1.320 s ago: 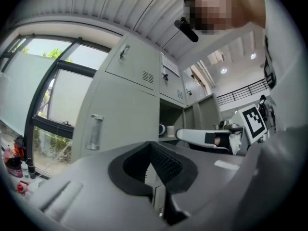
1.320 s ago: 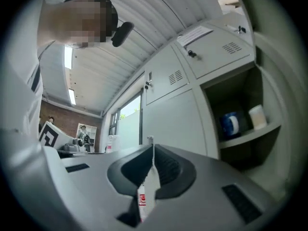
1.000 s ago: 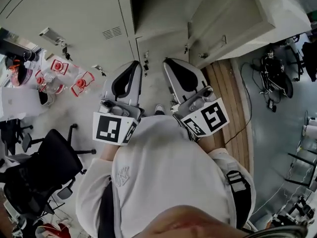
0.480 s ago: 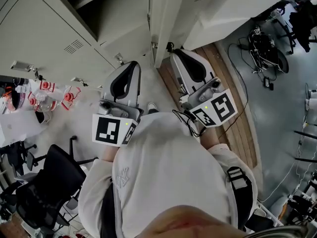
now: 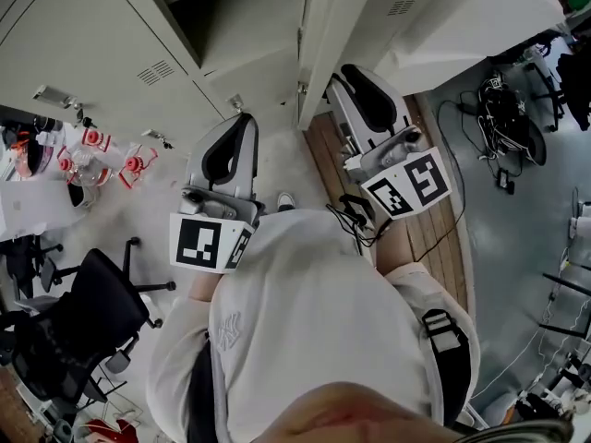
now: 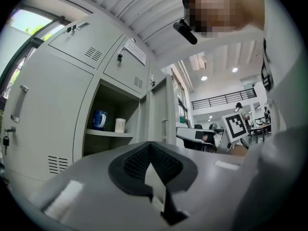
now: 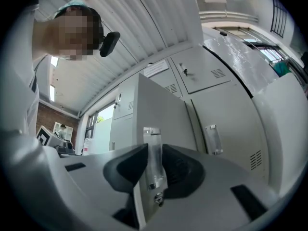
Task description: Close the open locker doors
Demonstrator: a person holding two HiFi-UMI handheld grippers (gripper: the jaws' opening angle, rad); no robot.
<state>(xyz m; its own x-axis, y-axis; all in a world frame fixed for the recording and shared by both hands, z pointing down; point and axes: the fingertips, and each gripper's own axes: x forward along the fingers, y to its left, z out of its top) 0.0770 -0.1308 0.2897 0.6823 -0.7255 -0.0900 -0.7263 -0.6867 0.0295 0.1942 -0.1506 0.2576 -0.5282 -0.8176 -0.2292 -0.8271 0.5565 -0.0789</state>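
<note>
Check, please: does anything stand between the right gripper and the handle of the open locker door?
Nothing visible does. The handle of the open locker door shows directly between the parted jaws of the right gripper, with no object before it.

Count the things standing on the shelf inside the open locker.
2, both on the shelf: a blue mug at its left end and a white cup just right of it. More may be hidden deeper inside.
</note>
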